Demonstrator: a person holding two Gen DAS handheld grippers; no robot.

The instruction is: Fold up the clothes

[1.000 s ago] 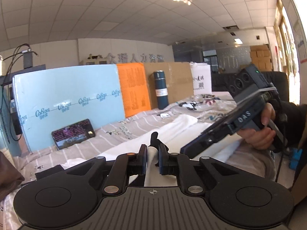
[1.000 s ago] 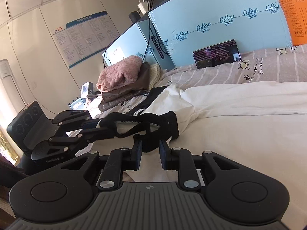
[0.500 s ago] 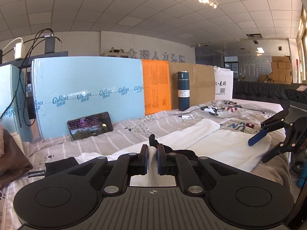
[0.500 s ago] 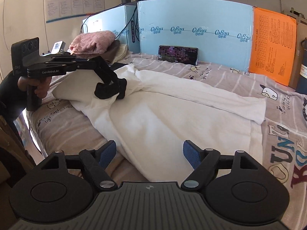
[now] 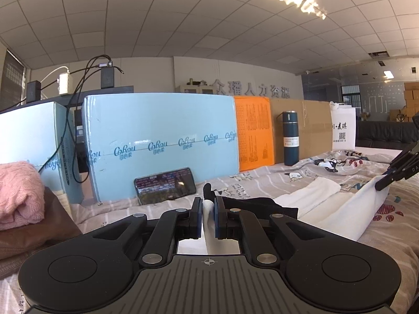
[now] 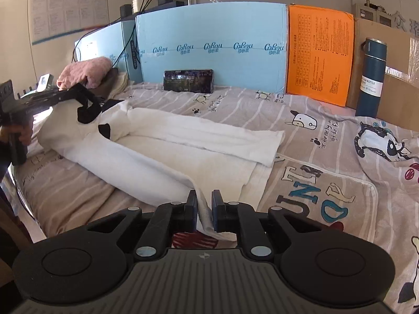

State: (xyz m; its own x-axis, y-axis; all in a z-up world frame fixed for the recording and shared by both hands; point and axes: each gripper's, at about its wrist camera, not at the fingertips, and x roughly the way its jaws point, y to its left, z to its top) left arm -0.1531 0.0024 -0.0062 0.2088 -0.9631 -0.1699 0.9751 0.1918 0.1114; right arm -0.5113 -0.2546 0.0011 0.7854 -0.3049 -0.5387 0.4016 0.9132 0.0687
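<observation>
White cotton is what both your tools hold: the white garment (image 6: 167, 154) lies stretched across the patterned bedsheet (image 6: 327, 162), its black collar end toward your left hand and one long sleeve folded over the body, its cuff pointing toward the navy flask (image 6: 371, 76).

Your left gripper (image 5: 208, 210) is pinched tight on the collar end, white cloth squeezed between the blue-lined pads with black trim bunched just beyond them. From the right wrist view you can see that same tool at the far left, lifting the neckline off the sheet, with your hand (image 6: 18, 133) around its grip.

Your right gripper (image 6: 204, 204) has just been closing, and its jaws now stand narrow with the near hem edge of the garment caught between them. In the left wrist view its fingers show at the right edge, holding a raised fold of the white cloth.

Behind the bed stand a pale blue foam board (image 6: 209, 41), an orange sheet (image 6: 319, 52) and brown cardboard (image 5: 301, 128); a phone (image 6: 188, 80) leans against the foam. A pink knit (image 5: 18, 191) lies on a pile of folded clothes beside your left hand.
</observation>
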